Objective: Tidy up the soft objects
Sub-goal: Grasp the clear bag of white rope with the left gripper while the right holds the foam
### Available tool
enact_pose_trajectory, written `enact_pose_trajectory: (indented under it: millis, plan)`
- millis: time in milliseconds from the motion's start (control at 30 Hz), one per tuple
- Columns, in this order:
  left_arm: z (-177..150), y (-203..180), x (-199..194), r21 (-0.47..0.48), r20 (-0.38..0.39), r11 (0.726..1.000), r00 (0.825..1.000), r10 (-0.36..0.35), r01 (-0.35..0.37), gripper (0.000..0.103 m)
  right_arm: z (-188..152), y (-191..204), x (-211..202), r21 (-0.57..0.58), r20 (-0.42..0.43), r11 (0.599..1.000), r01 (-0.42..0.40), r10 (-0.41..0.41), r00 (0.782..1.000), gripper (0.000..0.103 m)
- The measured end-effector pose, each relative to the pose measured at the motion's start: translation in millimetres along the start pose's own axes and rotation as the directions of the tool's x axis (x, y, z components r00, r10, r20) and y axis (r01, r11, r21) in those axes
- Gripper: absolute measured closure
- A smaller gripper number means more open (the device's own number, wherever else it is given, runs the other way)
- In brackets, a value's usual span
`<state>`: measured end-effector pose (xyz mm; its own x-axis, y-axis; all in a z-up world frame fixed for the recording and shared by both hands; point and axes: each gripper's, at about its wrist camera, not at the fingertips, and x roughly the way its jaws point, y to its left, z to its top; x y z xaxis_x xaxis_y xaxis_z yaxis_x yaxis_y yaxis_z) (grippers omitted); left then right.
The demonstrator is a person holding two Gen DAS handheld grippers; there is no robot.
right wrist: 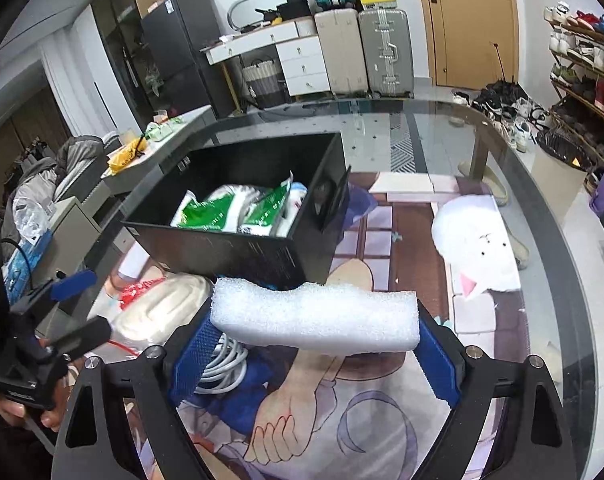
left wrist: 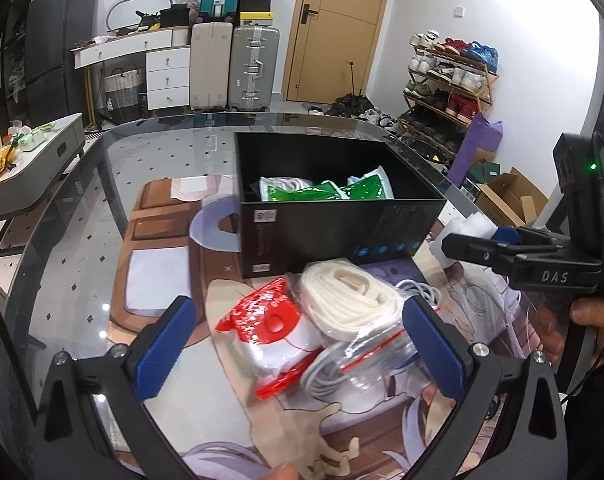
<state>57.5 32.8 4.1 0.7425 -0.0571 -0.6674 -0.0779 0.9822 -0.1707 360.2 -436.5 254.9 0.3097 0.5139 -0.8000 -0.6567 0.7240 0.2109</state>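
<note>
A black box [left wrist: 342,228] [right wrist: 237,248] stands open on the printed mat, with green and white packets [left wrist: 322,190] [right wrist: 237,208] inside. My left gripper [left wrist: 302,344] is open around a heap just before the box: a red and white bag [left wrist: 269,320], a bagged cream cord coil [left wrist: 350,300] and bagged white cables [left wrist: 342,372]. My right gripper [right wrist: 314,344] is shut on a white foam block [right wrist: 314,316] and holds it above the mat, near the box's front; it shows from the side in the left wrist view [left wrist: 498,248].
A white plush toy [right wrist: 478,240] lies on the mat right of the box. A white cable coil [right wrist: 221,364] and blue cloth [right wrist: 241,396] lie under the right gripper. The glass table's rim [right wrist: 550,216] curves around. Suitcases, drawers and a shoe rack stand behind.
</note>
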Motion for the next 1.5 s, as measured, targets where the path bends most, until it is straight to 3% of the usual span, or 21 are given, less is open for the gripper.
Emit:
enact_pose_trajectory:
  millis: [367, 533, 767, 1133, 1300, 1467, 1500]
  plan:
    - [13, -14, 20, -0.046, -0.065, 0.998, 0.997, -0.052, 0.049, 0.001, 2, -6, -12, 0.011, 0.020, 1.000, -0.012, 0.012, 1.000, 0.012]
    - [15, -21, 32, -0.044, -0.102, 0.998, 0.994, -0.041, 0.037, 0.008, 3, -12, -15, 0.021, 0.023, 1.000, -0.010, 0.010, 1.000, 0.012]
    - [12, -32, 36, -0.018, -0.116, 0.995, 0.988, -0.099, 0.098, 0.016, 1, -17, -16, 0.032, 0.024, 0.999, -0.007, 0.006, 1.000, 0.012]
    - [12, -28, 50, -0.066, -0.143, 0.994, 0.985, -0.094, 0.086, 0.017, 1, -18, -16, 0.033, 0.020, 0.999, -0.012, 0.012, 1.000, 0.012]
    - [11, -28, 51, -0.070, -0.134, 0.994, 0.987, -0.087, 0.078, 0.027, 1, -17, -17, 0.033, 0.023, 0.999, -0.026, 0.025, 0.999, 0.012]
    - [10, -24, 51, -0.081, -0.128, 0.995, 0.989, -0.074, 0.064, 0.055, 1, -17, -16, 0.034, 0.022, 0.999, -0.024, 0.024, 0.999, 0.012]
    - [10, -23, 51, -0.081, -0.127, 0.995, 0.989, -0.073, 0.063, 0.056, 1, -17, -15, 0.034, 0.022, 0.999, -0.025, 0.024, 0.999, 0.012]
